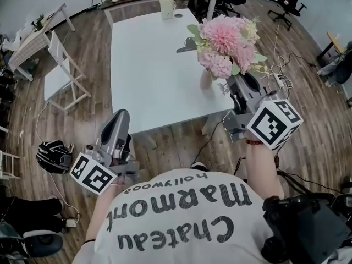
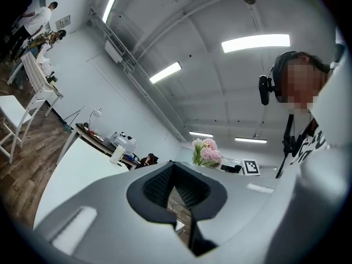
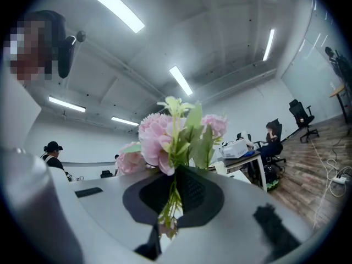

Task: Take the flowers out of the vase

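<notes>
1. The flowers (image 1: pixel 225 44), a bunch of pink blooms with green leaves, are located over the near right corner of the white table (image 1: pixel 154 70), directly above the small pink vase (image 1: pixel 206 80).
2. The jaws of the right gripper (image 3: pixel 174 202) are closed fully on the thin green stems, just below the blooms. The lower stem ends are seen hanging beneath the pads.
3. Whether the stem ends are clear of the vase mouth cannot be told from the head view.
4. The jaws of the left gripper (image 2: pixel 179 205) are brought together with nothing between them. This gripper is held low in front of the near table edge, well apart from the vase.
5. The bunch is judged to be light, with thin, flexible stems and soft heads that are easily crushed.
6. Hold is best taken on the gathered stems, never on the petals.
7. The vase is judged to be light and easily tipped. It may need to be steadied at its body if the stems drag.
</notes>
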{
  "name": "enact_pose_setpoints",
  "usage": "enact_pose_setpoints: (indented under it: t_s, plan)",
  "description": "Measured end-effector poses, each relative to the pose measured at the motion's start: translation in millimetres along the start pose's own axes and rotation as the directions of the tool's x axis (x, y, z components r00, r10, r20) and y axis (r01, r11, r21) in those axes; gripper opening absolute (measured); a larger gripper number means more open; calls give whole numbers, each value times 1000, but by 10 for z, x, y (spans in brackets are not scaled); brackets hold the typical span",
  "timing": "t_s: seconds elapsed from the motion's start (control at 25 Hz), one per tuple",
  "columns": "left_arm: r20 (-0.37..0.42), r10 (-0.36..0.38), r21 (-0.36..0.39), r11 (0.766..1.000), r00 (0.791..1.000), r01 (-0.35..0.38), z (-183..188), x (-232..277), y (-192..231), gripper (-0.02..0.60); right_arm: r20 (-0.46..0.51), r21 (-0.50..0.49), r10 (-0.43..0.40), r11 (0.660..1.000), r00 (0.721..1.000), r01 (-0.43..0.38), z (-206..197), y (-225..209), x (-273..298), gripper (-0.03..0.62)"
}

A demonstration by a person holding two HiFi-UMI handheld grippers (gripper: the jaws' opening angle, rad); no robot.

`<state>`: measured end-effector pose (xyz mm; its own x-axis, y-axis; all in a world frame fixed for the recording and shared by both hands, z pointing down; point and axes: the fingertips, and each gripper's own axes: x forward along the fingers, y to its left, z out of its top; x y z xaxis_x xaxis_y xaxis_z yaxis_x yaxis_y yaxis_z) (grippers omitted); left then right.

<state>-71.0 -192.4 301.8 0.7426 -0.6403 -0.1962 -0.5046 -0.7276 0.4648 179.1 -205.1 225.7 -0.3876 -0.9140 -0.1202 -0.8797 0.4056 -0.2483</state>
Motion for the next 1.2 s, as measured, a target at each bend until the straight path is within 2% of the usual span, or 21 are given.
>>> enact_pose_setpoints:
  t_s: [0.2,0.44,0.72,0.88,1.2]
  plan:
    - [-40,-61,-12,998,997,60,92,-87,5,5,9,33,-31,999,999,31,-91,280,-126,20]
    - [-87,-124,-39,992,988,121,-34,-318,1,5,44,87,-37,996,998,33,-360,683,-419,20]
    - [-95,-172,-79,983,981,165,-39,-331,-194,5,22,96,-65,993,998,63,-332,795,-642,20]
    - [-92,-179,-89,981,979,171,-112,-364,-354,5,8,74,-66,995,998,66,-301,794,-787,20]
    - [-91,-144,-100,986,985,135,-146,-465,-588,5,-19,63,-48,997,999,49,-215,829,-974,20]
